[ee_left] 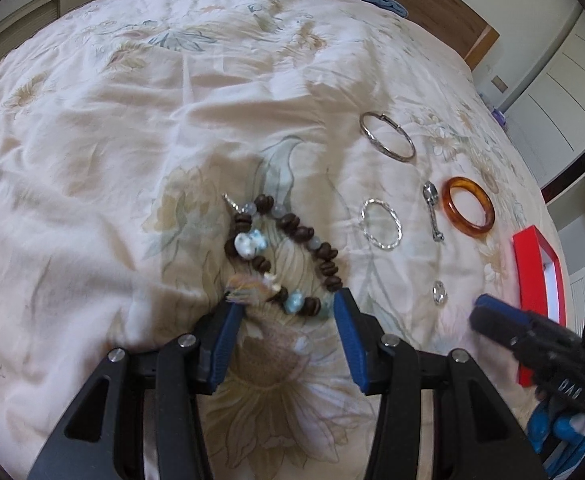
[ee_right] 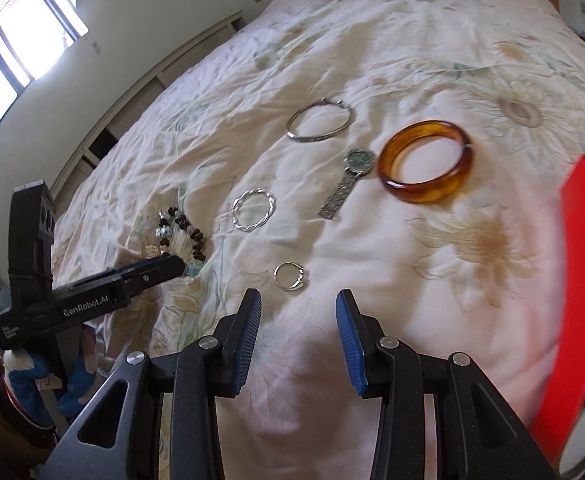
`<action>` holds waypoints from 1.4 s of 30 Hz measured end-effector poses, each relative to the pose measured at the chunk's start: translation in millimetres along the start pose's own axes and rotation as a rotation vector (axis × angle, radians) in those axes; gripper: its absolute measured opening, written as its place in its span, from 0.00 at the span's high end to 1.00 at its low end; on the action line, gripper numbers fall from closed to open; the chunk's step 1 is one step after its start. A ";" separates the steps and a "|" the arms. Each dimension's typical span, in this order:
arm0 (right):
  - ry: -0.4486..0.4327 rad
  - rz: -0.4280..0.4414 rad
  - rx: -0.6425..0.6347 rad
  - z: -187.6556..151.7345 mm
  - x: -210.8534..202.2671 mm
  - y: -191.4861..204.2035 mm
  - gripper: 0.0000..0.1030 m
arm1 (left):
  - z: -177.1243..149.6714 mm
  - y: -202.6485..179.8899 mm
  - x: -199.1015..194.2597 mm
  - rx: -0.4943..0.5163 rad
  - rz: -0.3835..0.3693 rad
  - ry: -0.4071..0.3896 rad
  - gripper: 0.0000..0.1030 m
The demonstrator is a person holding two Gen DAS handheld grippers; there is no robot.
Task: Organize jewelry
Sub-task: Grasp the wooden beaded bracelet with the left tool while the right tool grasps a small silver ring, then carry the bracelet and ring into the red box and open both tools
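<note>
Spread across the floral bedspread [ee_right: 372,60], the jewelry lies well apart – each piece easy to single out. The red box [ee_right: 580,280] waits at the right edge, probably the destination. The amber bangle [ee_right: 424,160] sits beside it. Left gripper [ee_left: 288,304], jaws apart, straddles the near end of the beaded bracelet [ee_left: 292,236] – nothing clamped. Right gripper [ee_right: 298,306], also apart and empty, hovers just short of the small silver ring [ee_right: 288,276].

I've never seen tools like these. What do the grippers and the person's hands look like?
Each gripper, left and right, is black plastic with silver pivot bolts and two fingers faced with ribbed blue pads. One body bears white "GenRobot.AI" lettering. The hands wear blue and white gloves.
</note>
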State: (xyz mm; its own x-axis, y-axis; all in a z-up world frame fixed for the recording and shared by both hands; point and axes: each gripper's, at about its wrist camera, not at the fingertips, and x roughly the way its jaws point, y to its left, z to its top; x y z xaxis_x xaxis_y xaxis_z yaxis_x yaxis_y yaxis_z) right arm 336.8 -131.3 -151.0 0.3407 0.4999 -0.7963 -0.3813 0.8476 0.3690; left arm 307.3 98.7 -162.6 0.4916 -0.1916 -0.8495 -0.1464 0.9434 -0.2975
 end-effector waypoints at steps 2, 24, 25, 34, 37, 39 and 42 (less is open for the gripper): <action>0.010 0.000 -0.016 1.0 7.0 2.3 0.62 | 2.9 -0.1 3.1 -0.005 0.001 -0.003 0.56; 0.028 -0.009 -0.081 -0.5 30.0 22.3 0.81 | 11.4 3.7 4.3 -0.053 0.038 -0.028 0.92; 0.020 -0.006 -0.080 -2.1 24.8 23.7 0.81 | 11.4 2.8 1.2 -0.052 0.035 -0.033 0.93; -0.063 0.008 -0.074 -13.6 -33.8 37.4 0.81 | 6.4 -20.8 -44.0 0.007 -0.001 -0.091 0.94; -0.092 -0.001 -0.076 -19.3 -55.3 40.8 0.81 | 2.7 -30.3 -60.3 0.029 -0.010 -0.110 0.94; -0.115 -0.006 -0.072 -24.3 -71.2 42.1 0.81 | -0.5 -37.3 -71.2 0.044 -0.016 -0.123 0.94; -0.144 -0.013 -0.067 -31.4 -91.6 41.3 0.81 | -5.2 -50.8 -89.6 0.073 -0.028 -0.146 0.94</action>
State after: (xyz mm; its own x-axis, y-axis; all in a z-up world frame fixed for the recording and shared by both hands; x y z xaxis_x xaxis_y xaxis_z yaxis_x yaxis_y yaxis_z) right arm 262.9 -147.6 -77.9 0.4642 0.5135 -0.7217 -0.4313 0.8427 0.3223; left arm 266.2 66.6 -73.7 0.6145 -0.1818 -0.7677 -0.0705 0.9565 -0.2830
